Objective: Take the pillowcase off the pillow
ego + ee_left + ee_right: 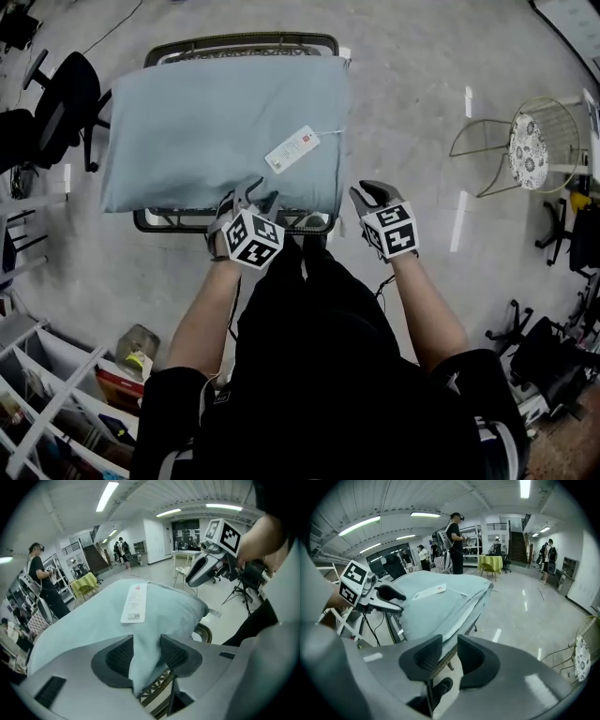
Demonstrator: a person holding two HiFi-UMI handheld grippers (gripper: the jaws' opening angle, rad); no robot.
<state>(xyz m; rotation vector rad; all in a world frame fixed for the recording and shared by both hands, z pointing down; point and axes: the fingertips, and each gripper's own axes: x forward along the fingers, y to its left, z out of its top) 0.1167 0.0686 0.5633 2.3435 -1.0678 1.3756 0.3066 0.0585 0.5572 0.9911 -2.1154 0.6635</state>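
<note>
**Task item.** Pillow (216, 131) in a pale blue pillowcase (159, 159), lying flat on a wicker seat with a dark metal frame (244, 41). It covers nearly the whole seat and overhangs it at the left. The pillowcase is on the pillow. A white paper tag (292, 150) lies on top, toward the near right corner.

**Left gripper** (255, 199). At the pillow's near edge, pointing down and away from the wearer. The jaws are parted, and a fold of the pillowcase edge stands up between them and fills the gap. The frames do not show whether the pads press on it.

**Right gripper** (373, 195). Just beside the seat's near right corner, off the pillow. The jaws are a narrow slot apart and hold nothing. Through the slot only the wicker rim and the floor (412, 94) show.

**Wearer.** Standing at the near side of the seat, in dark clothing with bare forearms.

**Surroundings.**
- Grey polished floor.
- Pale wire chair with a patterned round cushion (528, 150), well apart at the right.
- Black office chair (61, 103) at the left.
- White shelving (47, 394) at the lower left.
- In the gripper views, standing people in the background, one (44, 585) at the far left.
- A small table under a yellow-green cloth (490, 564).
</note>
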